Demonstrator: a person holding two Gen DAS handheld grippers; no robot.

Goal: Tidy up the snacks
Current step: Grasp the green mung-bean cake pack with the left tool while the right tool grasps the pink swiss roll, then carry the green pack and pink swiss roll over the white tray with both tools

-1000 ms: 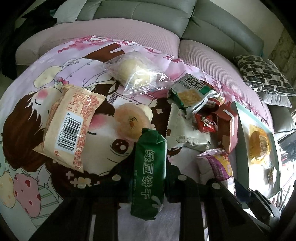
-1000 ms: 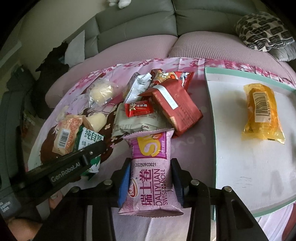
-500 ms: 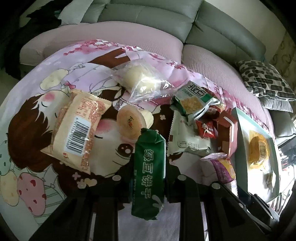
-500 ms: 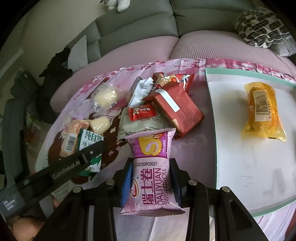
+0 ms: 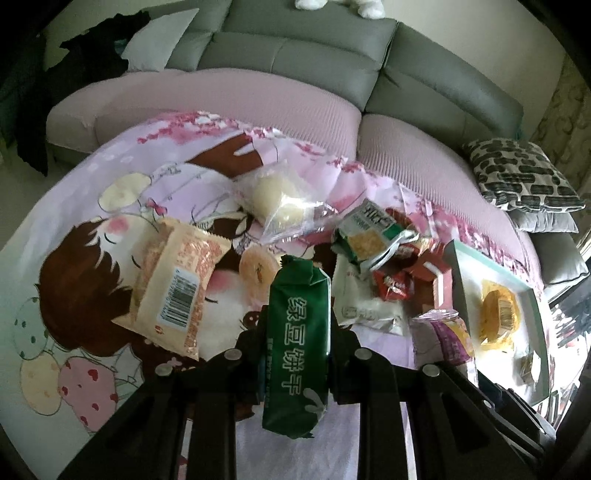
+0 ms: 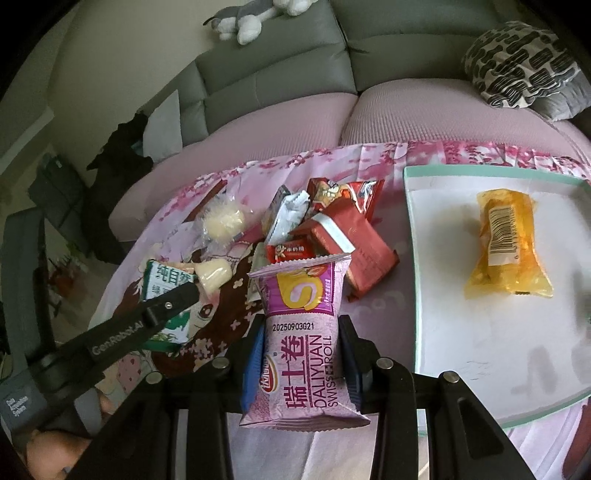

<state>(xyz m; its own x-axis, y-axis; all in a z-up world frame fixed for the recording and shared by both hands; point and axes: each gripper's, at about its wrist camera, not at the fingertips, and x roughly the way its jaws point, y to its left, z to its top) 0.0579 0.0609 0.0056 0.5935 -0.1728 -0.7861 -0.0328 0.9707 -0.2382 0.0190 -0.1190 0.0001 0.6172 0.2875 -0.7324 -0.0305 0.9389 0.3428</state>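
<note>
My left gripper point(image 5: 297, 325) is shut on a green biscuit packet point(image 5: 299, 343), held above the cartoon-print cloth point(image 5: 74, 258). My right gripper point(image 6: 301, 343) is shut on a pink Swiss roll packet point(image 6: 303, 332), held above the cloth just left of a white tray point(image 6: 480, 350). The tray holds an orange-wrapped cake point(image 6: 506, 243). A pile of snacks lies on the cloth: a red box point(image 6: 347, 254), a small red packet point(image 6: 290, 253), a clear bag with a pale bun point(image 5: 280, 203) and a beige barcoded packet point(image 5: 177, 288). The left gripper also shows in the right wrist view point(image 6: 162, 314).
A grey sofa point(image 5: 295, 48) with pink seat cushions curves behind the cloth. A black-and-white patterned pillow point(image 5: 524, 173) lies at the right. A plush toy point(image 6: 255, 18) sits on the sofa back. Dark clothing point(image 6: 114, 158) hangs at the far left.
Both grippers have risen and pulled back with their packets, so the snack pile looks smaller and more of the sofa shows. The snacks on the cloth have not moved.
</note>
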